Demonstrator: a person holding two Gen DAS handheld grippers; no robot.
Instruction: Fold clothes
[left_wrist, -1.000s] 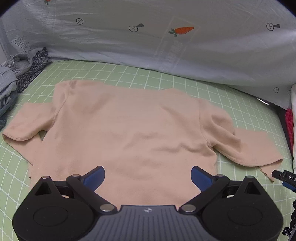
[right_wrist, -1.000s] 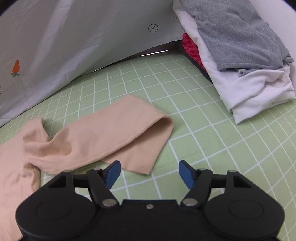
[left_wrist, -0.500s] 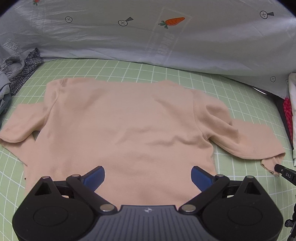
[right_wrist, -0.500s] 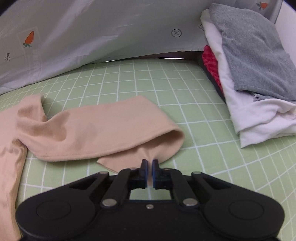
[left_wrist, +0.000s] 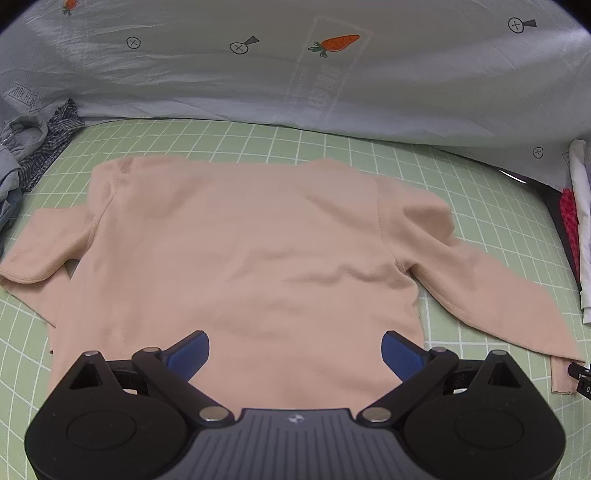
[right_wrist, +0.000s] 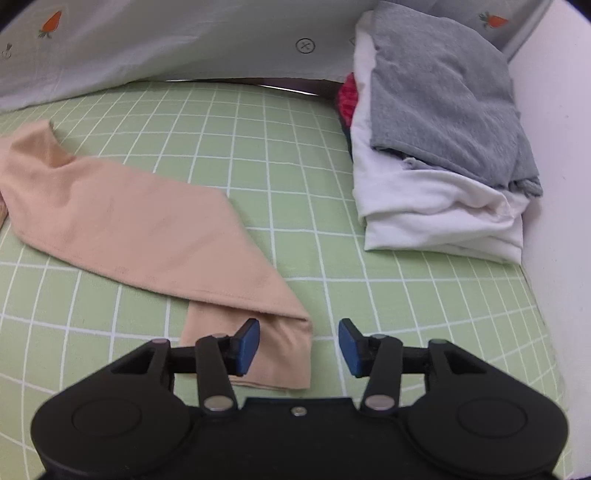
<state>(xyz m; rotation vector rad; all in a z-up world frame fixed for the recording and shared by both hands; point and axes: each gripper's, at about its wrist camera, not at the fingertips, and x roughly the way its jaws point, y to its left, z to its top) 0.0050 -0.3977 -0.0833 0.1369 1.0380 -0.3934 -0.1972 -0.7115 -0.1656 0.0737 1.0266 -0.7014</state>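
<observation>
I am working in a home, most likely a bedroom. A green sheet with a white grid (left_wrist: 369, 158) covers a soft surface that looks like a bed, and across the top of the frame lies a pale grey quilt printed with carrots (left_wrist: 258, 81). Crumpled grey clothes (left_wrist: 26, 162) sit at the left edge, and at upper right a pile of grey and white laundry (right_wrist: 443, 155) rests against a plain white wall (right_wrist: 554, 147).

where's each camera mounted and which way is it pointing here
Left wrist: on the left gripper, angled down at the peach shirt spread on the green grid mat; its open blue fingers show.
Right wrist: on the right gripper, angled down at the shirt's sleeve and a folded pile; its fingers are opening.
Shared: sleeve, mat, carrot-print sheet.
</observation>
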